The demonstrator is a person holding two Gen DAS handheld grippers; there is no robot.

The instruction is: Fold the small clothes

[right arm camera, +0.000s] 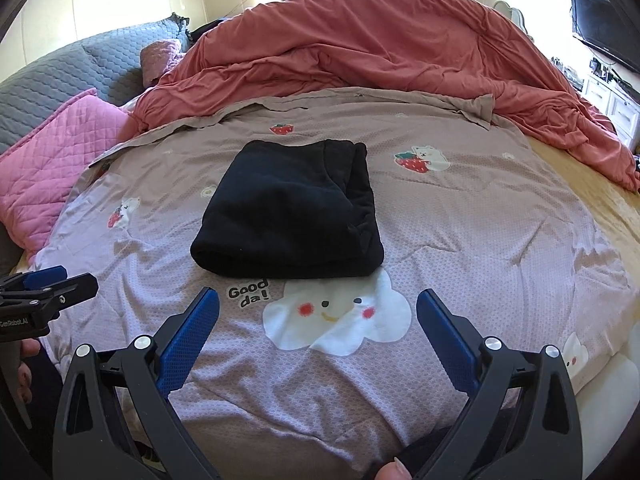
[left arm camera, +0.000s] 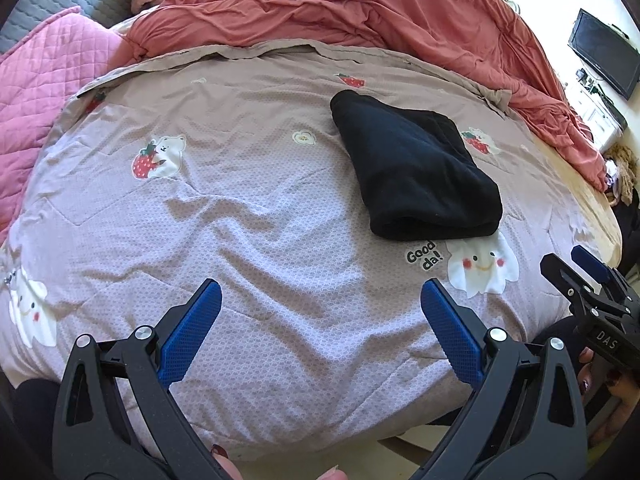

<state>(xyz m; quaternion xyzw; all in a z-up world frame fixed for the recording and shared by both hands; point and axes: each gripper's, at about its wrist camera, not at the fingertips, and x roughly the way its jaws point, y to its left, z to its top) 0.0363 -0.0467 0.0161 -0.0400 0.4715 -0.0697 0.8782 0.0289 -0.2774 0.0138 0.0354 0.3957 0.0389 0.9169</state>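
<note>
A black garment (left arm camera: pixel 416 168) (right arm camera: pixel 290 212) lies folded into a thick packet on the lilac printed bedspread (left arm camera: pixel 248 216) (right arm camera: pixel 460 232). My left gripper (left arm camera: pixel 320 300) is open above the near part of the bedspread, well short and left of the packet, nothing between its blue pads. My right gripper (right arm camera: pixel 318 310) is open too, hovering just in front of the packet over a white cloud print. Each gripper shows at the edge of the other's view: the right gripper (left arm camera: pixel 580 276), the left gripper (right arm camera: pixel 52 280).
A rumpled salmon duvet (left arm camera: pixel 360 16) (right arm camera: pixel 380 48) is heaped across the far side of the bed. A pink quilted pillow (left arm camera: pixel 44 92) (right arm camera: pixel 60 152) and a grey one (right arm camera: pixel 80 64) lie at the left. A dark screen (left arm camera: pixel 604 52) hangs on the right wall.
</note>
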